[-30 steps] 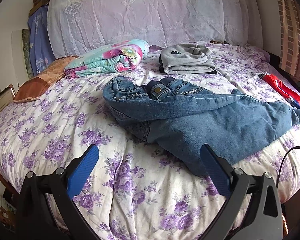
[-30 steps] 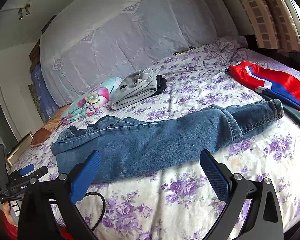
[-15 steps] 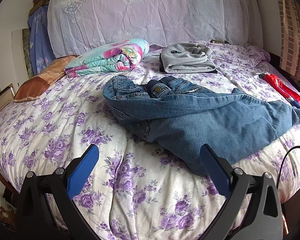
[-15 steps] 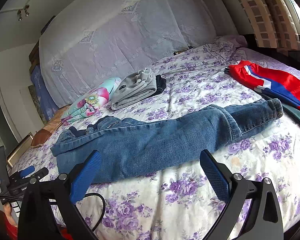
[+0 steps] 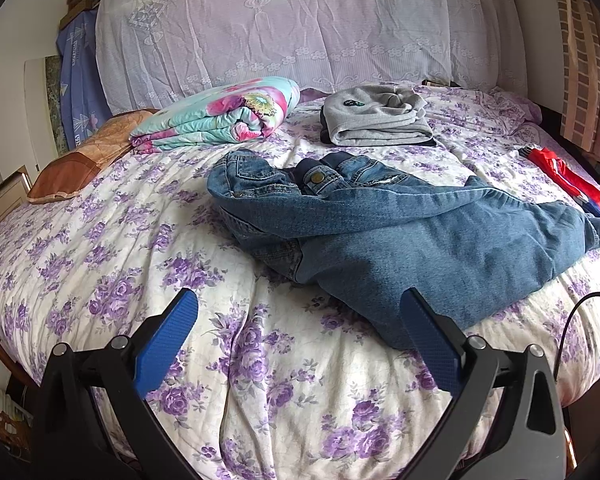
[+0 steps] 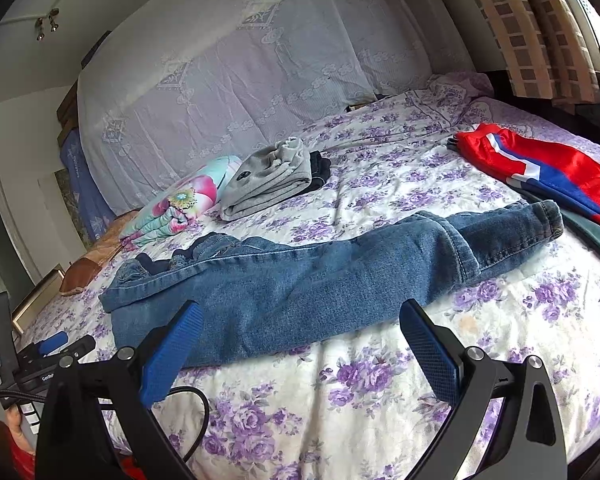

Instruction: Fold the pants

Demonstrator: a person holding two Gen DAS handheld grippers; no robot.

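Note:
Blue jeans [image 5: 400, 232] lie on the floral bedspread [image 5: 100, 248], folded lengthwise, waist to the left and leg hems to the right. They also show in the right wrist view [image 6: 320, 280], with the hems [image 6: 548, 216] at the right. My left gripper [image 5: 300, 320] is open and empty, held above the bed just short of the jeans' near edge. My right gripper [image 6: 298, 328] is open and empty, over the near edge of the jeans' legs. The left gripper [image 6: 56, 346] also shows at the far left of the right wrist view.
A folded grey garment [image 5: 376, 120] and a rolled floral blanket [image 5: 220, 116] lie near the headboard. A brown pillow [image 5: 76, 160] sits at the left. Red and blue clothing [image 6: 540, 168] lies at the right bed edge. A black cable [image 6: 192, 400] runs below the right gripper.
Both views have drifted back and up slightly, so the jeans sit a little lower in frame. The grippers stay open and the jeans have not moved.

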